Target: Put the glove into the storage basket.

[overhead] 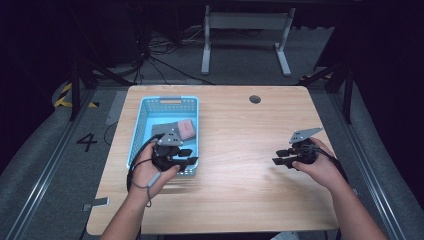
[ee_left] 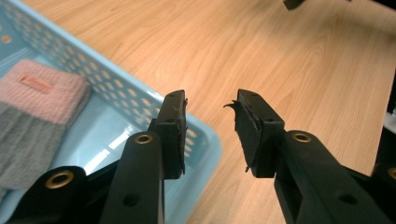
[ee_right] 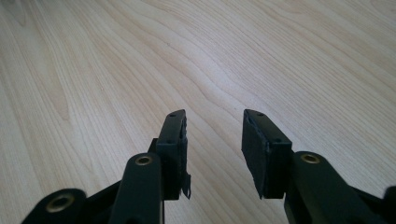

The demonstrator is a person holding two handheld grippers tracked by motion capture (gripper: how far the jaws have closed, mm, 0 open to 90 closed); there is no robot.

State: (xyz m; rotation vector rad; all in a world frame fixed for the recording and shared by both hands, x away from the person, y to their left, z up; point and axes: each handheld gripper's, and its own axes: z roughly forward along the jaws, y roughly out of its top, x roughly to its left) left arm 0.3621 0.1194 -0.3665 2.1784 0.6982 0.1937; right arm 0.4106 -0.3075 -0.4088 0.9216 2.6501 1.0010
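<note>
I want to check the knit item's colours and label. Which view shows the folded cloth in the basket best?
The left gripper view: the folded cloth lies close and sharp, pink band with a small label above grey knit, inside the blue basket. The high view shows it small and partly behind the left gripper. The right gripper view looks at bare table.

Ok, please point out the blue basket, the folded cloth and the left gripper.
Blue basket (overhead: 137, 131): high view, left wall.
Folded cloth (ee_left: 44, 100): left gripper view, pink part.
Left gripper (ee_left: 210, 133): left gripper view, gap between the open jaws.
</note>
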